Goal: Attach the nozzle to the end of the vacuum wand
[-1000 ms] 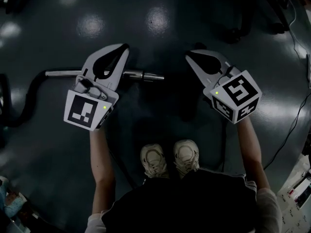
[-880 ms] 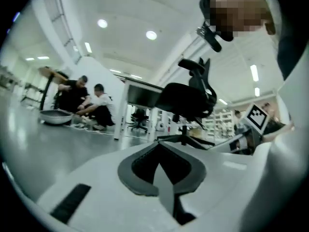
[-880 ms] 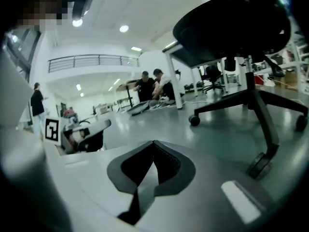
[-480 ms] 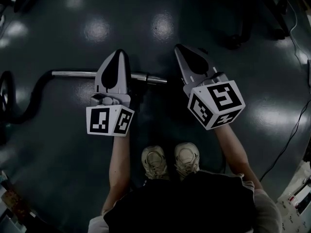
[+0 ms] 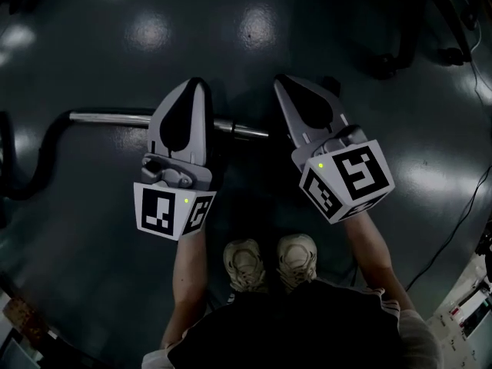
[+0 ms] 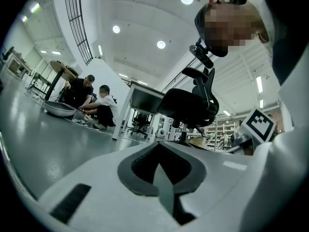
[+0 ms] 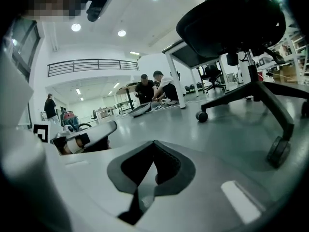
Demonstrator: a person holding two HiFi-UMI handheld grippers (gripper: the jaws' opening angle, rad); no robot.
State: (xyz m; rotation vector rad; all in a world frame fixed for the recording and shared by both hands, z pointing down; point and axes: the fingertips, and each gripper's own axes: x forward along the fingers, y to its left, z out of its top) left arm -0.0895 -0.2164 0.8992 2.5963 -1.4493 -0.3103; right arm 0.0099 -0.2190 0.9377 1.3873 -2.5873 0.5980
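Note:
A metal vacuum wand (image 5: 108, 118) lies crosswise on the dark floor, its free end (image 5: 250, 131) pointing right. A black hose (image 5: 34, 171) curves off its left end. My left gripper (image 5: 197, 83) hangs above the wand's middle, shut and empty, hiding part of the tube. My right gripper (image 5: 281, 78) hovers just right of the wand's free end, also shut with nothing in it. I cannot make out the nozzle in any view. In the left gripper view the jaws (image 6: 159, 144) meet; in the right gripper view the jaws (image 7: 153, 143) are together too.
A black office chair (image 7: 241, 28) on castors stands close ahead on the right. A desk (image 6: 145, 98) and two crouching people (image 6: 91, 100) are farther off. The person's shoes (image 5: 269, 260) are just behind the grippers. A cable (image 5: 461, 206) runs along the floor at right.
Both grippers have drawn closer together. The left one has rolled and now points straight away over the wand. The right one has shifted left toward the wand's free end.

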